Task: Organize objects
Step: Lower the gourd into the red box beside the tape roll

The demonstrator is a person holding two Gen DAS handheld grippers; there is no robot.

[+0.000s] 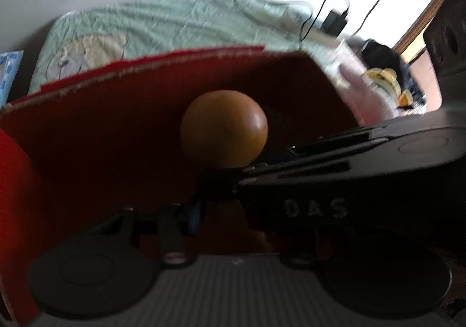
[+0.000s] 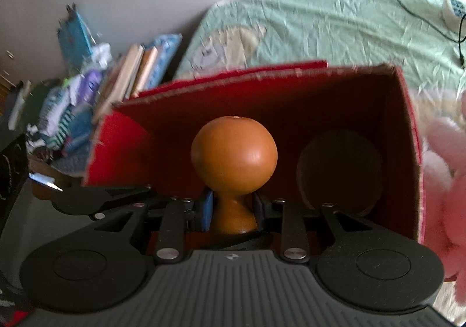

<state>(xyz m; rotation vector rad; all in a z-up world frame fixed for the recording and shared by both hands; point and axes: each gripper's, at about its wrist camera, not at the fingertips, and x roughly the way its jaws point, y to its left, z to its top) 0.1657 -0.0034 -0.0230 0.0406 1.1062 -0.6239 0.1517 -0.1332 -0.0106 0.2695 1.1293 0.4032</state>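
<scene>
Left wrist view smeared throughout by motion blur. Left tongs (image 1: 215, 210) lost in shadow, grip unreadable. Red box (image 2: 291, 100) cropped by the left edge there. Dark round object (image 2: 340, 172) inside the box too dim to identify. Pink plush (image 2: 448, 181) cut off at right; book pile (image 2: 87, 94) blurred.

Right gripper (image 2: 233, 207): jaws closed on an object's neck. Left gripper (image 1: 217, 204): blurred, jaw state unclear.
</scene>
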